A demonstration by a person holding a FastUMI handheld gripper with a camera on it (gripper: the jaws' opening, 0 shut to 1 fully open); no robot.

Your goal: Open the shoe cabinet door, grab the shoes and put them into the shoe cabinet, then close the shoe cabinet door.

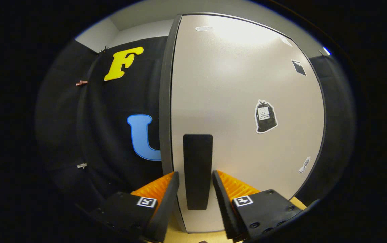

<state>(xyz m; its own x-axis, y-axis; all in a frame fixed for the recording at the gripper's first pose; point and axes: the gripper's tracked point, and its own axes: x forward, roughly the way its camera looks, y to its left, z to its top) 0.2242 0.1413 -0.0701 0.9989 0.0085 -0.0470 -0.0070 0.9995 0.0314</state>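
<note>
The shoe cabinet door (247,101), pale grey with a dark frame along its edge, stands close ahead of the gripper (196,179) and looks shut. A black upright handle (197,168) sits low on the door near that framed edge. The gripper's fingers are spread apart on either side of the handle, with a gap showing on both sides. A few small stickers (266,116) dot the door beyond the fingers.
</note>
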